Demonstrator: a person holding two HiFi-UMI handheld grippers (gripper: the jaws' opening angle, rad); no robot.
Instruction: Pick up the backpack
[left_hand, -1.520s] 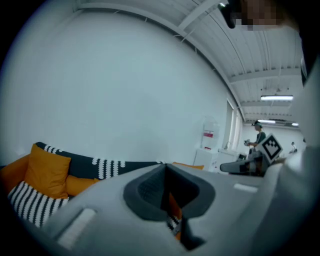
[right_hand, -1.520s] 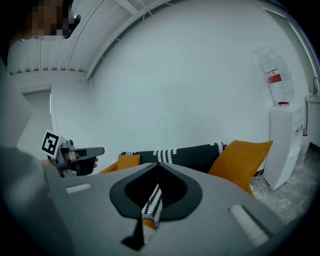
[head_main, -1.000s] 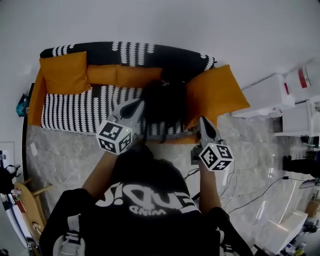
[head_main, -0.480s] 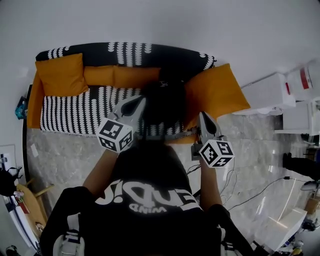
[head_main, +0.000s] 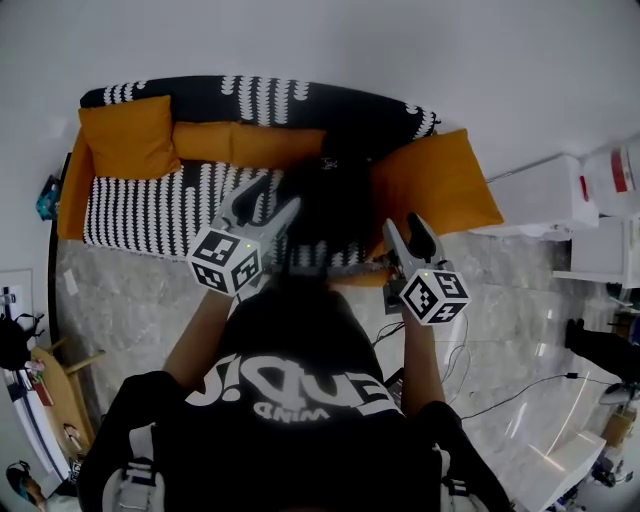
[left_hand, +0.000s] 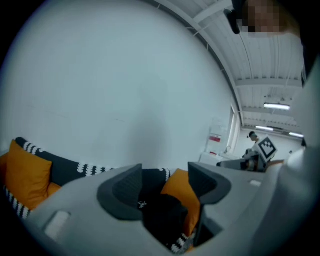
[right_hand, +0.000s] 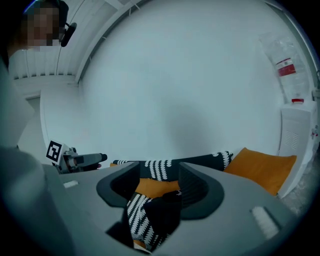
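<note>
A black backpack (head_main: 330, 215) rests on the seat of a black-and-white patterned sofa (head_main: 140, 215), leaning against a large orange cushion (head_main: 435, 185). My left gripper (head_main: 265, 197) hovers just left of the backpack, its jaws opening with nothing between them. My right gripper (head_main: 408, 228) is at the backpack's right side over the sofa's front edge, its jaws also opening and empty. In the left gripper view the backpack (left_hand: 162, 215) shows beyond the spread jaws (left_hand: 165, 185). The right gripper view has the backpack (right_hand: 162, 212) low between its jaws (right_hand: 160, 182).
Another orange cushion (head_main: 130, 140) sits at the sofa's left end. White cabinets (head_main: 545, 190) stand to the right. Cables (head_main: 500, 390) trail over the marble floor at the right. A wooden piece of furniture (head_main: 55, 400) is at the lower left.
Both grippers were shut in the earlier frames and now stand with their jaws spread. Both have shifted slightly nearer the backpack.
</note>
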